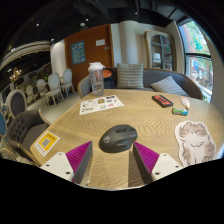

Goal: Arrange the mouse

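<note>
One dark rounded mouse (pixel 118 137) between open tongs (pixel 114 155)

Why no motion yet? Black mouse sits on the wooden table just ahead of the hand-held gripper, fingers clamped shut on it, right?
Not quite. The gripper view shows the hand-held gripper open, not clamped: its pink-padded fingers stand spread apart, short of the mouse and not touching it. The rest holds: the black mouse sits on the wooden table just ahead of the fingers.
</note>
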